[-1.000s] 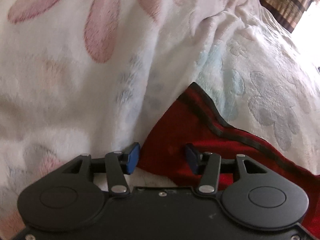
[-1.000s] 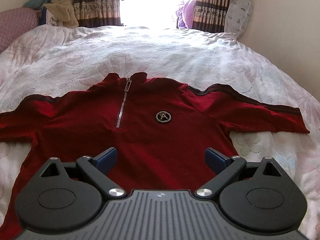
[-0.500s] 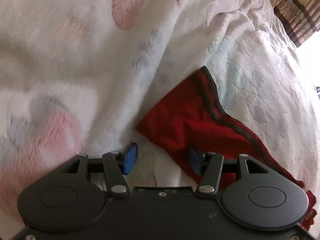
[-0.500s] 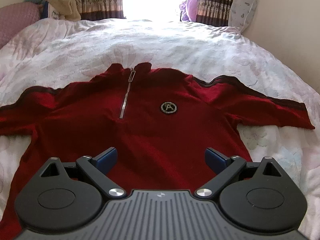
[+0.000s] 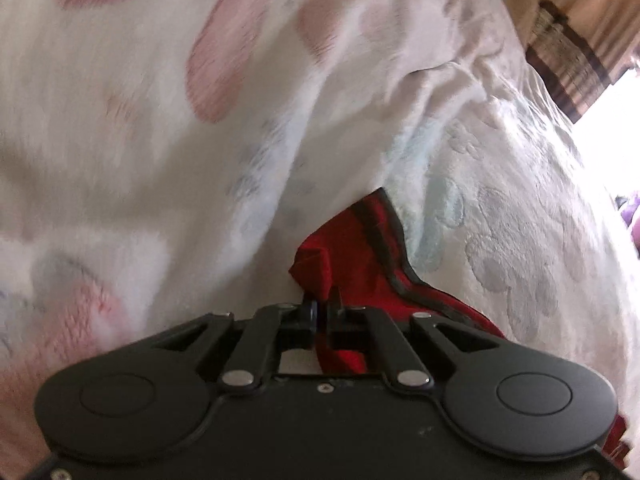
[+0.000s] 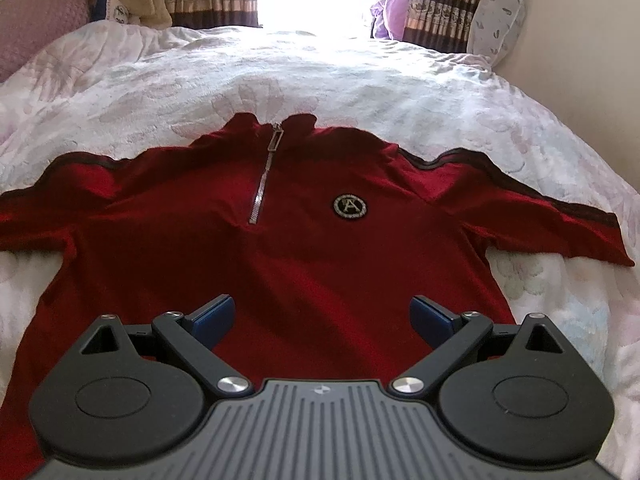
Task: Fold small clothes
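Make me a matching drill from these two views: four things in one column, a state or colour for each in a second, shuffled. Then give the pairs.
Things:
1. left gripper
2. right gripper
3. zip
4. shirt

States or colours:
A. silver, running down from the collar
B. jaws shut on a red sleeve edge
C. dark red, spread flat on the bed, front up
D. jaws wide apart, nothing between them, above the lower part of the shirt

Pairs: 1-B, 2-D, 3-A, 4-C
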Demonstrator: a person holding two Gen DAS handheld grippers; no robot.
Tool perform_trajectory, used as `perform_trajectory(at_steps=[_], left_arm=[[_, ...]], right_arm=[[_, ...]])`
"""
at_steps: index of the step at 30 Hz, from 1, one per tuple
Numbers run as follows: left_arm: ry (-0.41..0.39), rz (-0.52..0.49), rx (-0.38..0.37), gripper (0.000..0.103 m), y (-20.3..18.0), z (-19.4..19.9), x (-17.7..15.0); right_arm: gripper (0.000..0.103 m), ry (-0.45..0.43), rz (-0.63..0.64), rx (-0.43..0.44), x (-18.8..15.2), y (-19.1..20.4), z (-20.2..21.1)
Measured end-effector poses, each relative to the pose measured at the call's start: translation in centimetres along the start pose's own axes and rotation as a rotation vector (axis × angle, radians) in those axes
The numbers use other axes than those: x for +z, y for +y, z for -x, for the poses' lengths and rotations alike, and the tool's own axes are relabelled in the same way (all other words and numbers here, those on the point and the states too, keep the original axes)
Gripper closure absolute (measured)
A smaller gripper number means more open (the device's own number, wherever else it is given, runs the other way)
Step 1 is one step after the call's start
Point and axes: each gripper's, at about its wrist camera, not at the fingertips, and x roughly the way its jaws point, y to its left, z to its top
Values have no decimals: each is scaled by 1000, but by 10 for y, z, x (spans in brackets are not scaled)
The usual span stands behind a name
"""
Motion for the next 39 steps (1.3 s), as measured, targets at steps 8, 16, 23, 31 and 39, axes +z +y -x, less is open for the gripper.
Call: perform_trajectory(at_steps=[8, 16, 23, 31, 39], left_arm=[[-246, -303, -18, 102, -75, 69, -16], [-258, -520, -266, 102, -217, 122, -101], [-201, -700, -460, 102, -374, 145, -222], [-59, -881, -645, 49, -483, 166, -366], [25, -927, -560, 51, -427, 162, -381]], right_arm=[[0, 27, -25, -40, 6, -22, -4], [0, 8, 68, -133, 24, -75, -19], [0, -57, 142, -249, 39, -133, -42], [0, -30, -32, -303, 32, -218, -59], [0, -5, -140, -294, 19, -258, -56]])
